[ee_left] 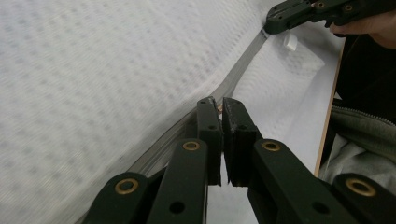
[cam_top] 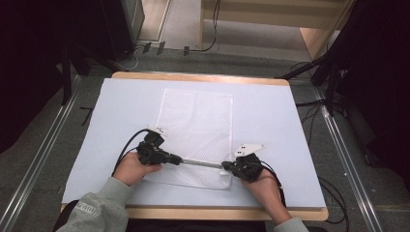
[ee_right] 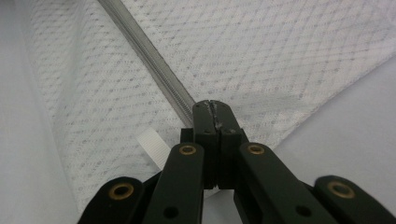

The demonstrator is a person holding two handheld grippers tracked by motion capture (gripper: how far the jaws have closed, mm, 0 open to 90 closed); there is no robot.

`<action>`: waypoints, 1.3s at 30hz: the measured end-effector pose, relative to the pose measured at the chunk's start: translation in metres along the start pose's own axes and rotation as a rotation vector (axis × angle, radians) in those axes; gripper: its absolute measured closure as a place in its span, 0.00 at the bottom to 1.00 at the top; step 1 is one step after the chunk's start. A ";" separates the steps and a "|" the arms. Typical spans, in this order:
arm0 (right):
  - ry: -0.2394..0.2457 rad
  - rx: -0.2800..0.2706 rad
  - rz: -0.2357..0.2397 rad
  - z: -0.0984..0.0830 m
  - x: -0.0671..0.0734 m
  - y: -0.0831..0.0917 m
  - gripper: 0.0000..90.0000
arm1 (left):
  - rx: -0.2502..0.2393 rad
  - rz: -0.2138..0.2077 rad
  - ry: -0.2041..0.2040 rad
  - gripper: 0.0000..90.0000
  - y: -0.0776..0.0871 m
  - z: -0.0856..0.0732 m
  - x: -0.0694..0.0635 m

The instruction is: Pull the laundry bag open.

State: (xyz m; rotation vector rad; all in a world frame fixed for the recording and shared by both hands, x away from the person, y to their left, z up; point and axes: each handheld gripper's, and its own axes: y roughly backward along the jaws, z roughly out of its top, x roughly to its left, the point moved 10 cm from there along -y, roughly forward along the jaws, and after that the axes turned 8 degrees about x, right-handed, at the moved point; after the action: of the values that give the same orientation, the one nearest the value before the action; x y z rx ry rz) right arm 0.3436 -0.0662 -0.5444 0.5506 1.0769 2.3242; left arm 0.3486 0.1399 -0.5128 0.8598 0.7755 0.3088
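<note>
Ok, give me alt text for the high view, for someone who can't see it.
A person's two hands hold the left gripper and right gripper shut at opposite ends of the grey zipper along the near edge of a white mesh bag, flat on a pale blue table.

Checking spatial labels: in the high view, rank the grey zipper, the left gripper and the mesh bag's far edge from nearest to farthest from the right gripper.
1. Grey zipper: at the right gripper jaws, running left.
2. Left gripper: at the zipper's other end, to the left.
3. Mesh bag's far edge: farthest, up the table.
</note>
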 end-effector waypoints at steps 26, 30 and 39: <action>-0.005 0.037 0.060 0.004 -0.001 0.001 0.95 | -0.086 0.092 0.100 0.84 0.069 -0.071 0.055; -0.013 0.010 0.072 0.012 -0.004 0.007 0.91 | -0.136 0.123 0.089 0.74 0.075 -0.067 0.057; -0.079 -0.048 -0.014 0.009 -0.046 0.031 0.61 | -0.188 0.289 0.112 0.49 0.087 -0.067 0.080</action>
State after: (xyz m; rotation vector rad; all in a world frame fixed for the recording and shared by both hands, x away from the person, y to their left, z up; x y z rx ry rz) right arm 0.3761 -0.1056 -0.5212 0.6090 0.9827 2.2905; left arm 0.3605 0.2753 -0.5111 0.7810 0.7124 0.6803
